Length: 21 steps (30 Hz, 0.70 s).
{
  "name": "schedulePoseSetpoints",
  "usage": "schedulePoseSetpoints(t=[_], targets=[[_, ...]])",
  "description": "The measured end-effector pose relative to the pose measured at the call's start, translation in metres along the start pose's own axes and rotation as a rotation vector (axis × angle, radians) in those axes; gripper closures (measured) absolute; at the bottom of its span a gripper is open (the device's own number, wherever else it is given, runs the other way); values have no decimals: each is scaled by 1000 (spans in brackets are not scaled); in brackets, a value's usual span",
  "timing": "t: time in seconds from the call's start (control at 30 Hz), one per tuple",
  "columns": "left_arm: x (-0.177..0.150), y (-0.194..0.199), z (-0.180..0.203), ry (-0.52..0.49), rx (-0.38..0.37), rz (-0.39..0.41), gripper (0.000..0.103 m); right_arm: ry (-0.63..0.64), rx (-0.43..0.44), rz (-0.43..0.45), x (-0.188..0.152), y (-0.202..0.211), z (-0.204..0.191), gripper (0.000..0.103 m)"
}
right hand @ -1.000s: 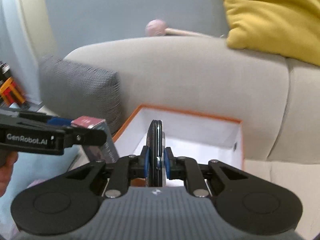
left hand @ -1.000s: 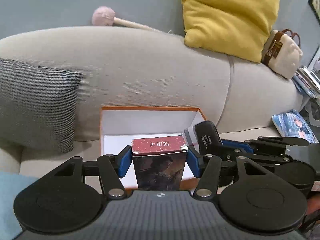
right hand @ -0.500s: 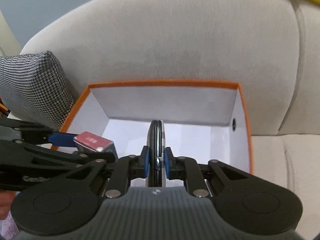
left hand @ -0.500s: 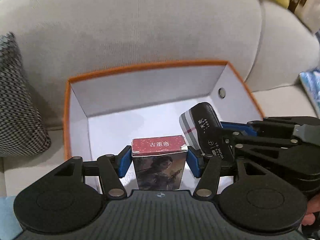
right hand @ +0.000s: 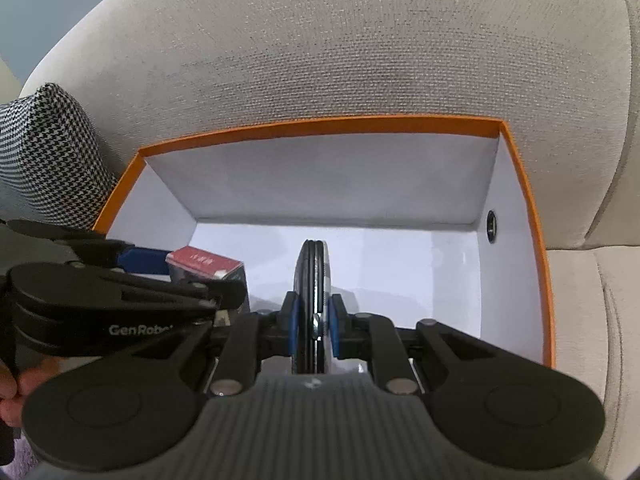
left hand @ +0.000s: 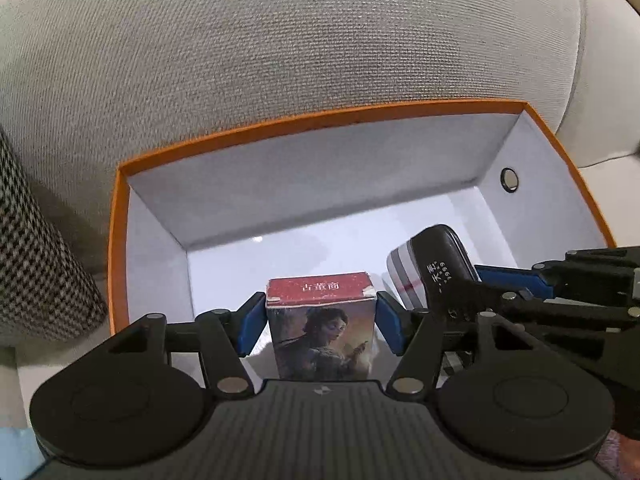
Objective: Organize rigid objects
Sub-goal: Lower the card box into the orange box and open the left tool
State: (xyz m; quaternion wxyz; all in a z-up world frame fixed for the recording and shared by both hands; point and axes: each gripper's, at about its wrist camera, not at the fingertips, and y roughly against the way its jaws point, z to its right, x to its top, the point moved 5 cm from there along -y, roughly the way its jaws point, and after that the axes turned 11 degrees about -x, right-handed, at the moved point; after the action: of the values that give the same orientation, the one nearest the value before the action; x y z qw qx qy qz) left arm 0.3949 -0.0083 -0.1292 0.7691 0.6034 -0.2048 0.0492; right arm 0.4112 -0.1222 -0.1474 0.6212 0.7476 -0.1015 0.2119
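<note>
My left gripper [left hand: 321,322] is shut on a small card box [left hand: 322,328] with a red top and a portrait on its face, held upright inside the orange box [left hand: 312,120], low over its white floor. My right gripper [right hand: 313,326] is shut on a thin black case [right hand: 312,284] with a striped side, held on edge inside the same orange box [right hand: 320,124]. The black case [left hand: 436,268] shows just right of the card box in the left wrist view. The card box [right hand: 204,262] and the left gripper [right hand: 172,276] show at the left in the right wrist view.
The orange box sits on a beige sofa against its backrest [left hand: 280,48]. A houndstooth cushion [left hand: 36,272] lies left of the box and shows in the right wrist view [right hand: 48,152]. A round hole [left hand: 509,179] marks the box's right wall.
Both grippers have moved forward and down from in front of the sofa into the orange box, each still holding its object. The box interior now fills both views.
</note>
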Motion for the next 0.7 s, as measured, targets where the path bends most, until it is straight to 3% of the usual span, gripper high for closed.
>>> schedulePoseSetpoints(t=[0.17, 0.27, 0.5, 0.7], targets=[[0, 3, -8, 6, 7, 48, 23, -2, -1, -5, -1, -2, 0, 88], [-1, 11, -13, 12, 4, 66, 22, -4, -4, -9, -2, -1, 0, 87], [8, 58, -22, 98, -89, 210, 23, 1, -37, -36, 1, -7, -6, 87], [7, 102, -52, 193, -79, 308, 23, -6, -64, -67, 4, -18, -16, 87]])
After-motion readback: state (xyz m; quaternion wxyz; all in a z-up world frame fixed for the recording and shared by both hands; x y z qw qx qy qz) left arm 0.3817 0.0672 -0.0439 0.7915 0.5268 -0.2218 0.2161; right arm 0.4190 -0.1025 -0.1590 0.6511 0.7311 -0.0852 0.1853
